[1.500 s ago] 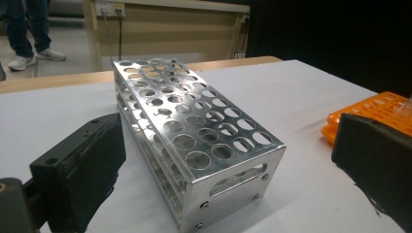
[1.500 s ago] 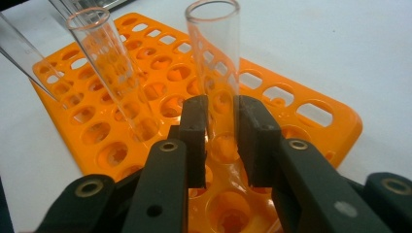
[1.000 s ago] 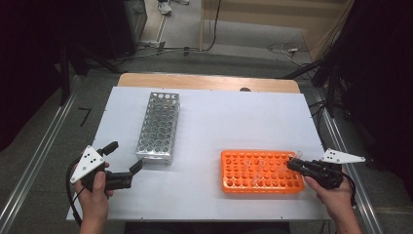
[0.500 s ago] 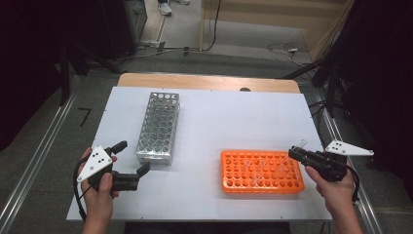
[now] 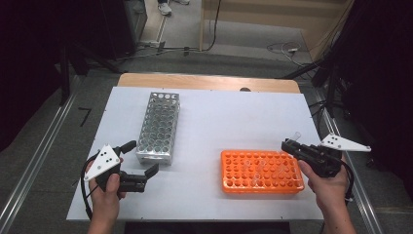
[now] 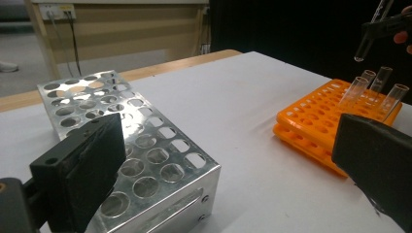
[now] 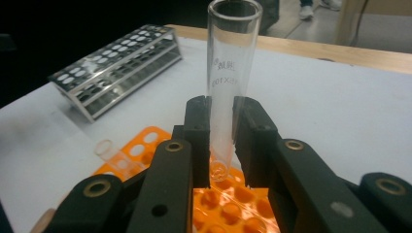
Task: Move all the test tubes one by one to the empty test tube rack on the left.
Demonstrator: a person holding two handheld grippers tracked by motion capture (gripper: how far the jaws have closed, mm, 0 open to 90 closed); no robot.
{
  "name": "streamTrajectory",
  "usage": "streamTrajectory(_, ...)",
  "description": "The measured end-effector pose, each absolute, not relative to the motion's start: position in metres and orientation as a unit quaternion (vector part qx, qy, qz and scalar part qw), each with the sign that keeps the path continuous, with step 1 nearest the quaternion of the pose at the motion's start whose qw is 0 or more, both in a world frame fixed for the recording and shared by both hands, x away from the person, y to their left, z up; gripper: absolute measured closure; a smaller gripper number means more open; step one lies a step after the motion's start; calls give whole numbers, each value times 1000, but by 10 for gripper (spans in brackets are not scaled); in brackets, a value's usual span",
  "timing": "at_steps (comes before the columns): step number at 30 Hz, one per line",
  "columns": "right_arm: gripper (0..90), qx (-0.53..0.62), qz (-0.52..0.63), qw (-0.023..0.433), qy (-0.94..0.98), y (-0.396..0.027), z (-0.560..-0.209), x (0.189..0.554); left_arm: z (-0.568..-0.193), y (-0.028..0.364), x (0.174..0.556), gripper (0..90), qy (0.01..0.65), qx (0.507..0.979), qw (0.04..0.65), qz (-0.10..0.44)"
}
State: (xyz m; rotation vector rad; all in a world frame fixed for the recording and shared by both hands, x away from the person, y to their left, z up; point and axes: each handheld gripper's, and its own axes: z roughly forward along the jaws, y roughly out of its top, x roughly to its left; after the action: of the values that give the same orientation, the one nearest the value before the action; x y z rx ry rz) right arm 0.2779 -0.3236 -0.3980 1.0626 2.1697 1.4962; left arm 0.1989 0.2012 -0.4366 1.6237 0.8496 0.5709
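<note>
My right gripper [image 7: 221, 104] is shut on a clear glass test tube [image 7: 228, 73], which it holds upright above the orange rack [image 7: 228, 206]. From the high view, that gripper [image 5: 288, 145] hovers over the right end of the orange rack [image 5: 260, 170], with the tube [image 5: 295, 136] sticking up from its tip. Three more tubes [image 6: 357, 90] lean in the orange rack [image 6: 316, 121]. My left gripper [image 5: 142, 157] stands open with nothing between its jaws, just in front of the near end of the metal rack [image 5: 158, 126]. The left gripper view has the metal rack [image 6: 131, 141] close ahead.
The white table top [image 5: 234, 117] stretches bare between and behind the two racks. A wooden edge [image 5: 209, 82] runs along the far side. Dark floor, rails and cables surround the table.
My right gripper has risen with the tube, lifting it out of the orange rack and drifting slightly right. My left gripper has shifted a little to the right, toward the metal rack.
</note>
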Motion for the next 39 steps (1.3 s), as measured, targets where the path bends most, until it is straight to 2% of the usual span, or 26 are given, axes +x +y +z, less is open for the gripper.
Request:
streamTrajectory(17, 744, 288, 534, 90, 790, -247, -390, 258, -426, 178, 196, 0, 345, 698, 590, 214)
streamTrajectory(22, 744, 269, 529, 72, 802, -226, -395, 252, -420, 165, 195, 42, 350, 695, 595, 201)
streamTrajectory(29, 744, 248, 519, 56, 816, -203, -404, 245, -414, 146, 192, 189, 360, 698, 587, 196)
streamTrajectory(39, 744, 224, 505, 38, 833, -174, -414, 235, -410, 117, 187, 375, 319, 713, 605, 153)
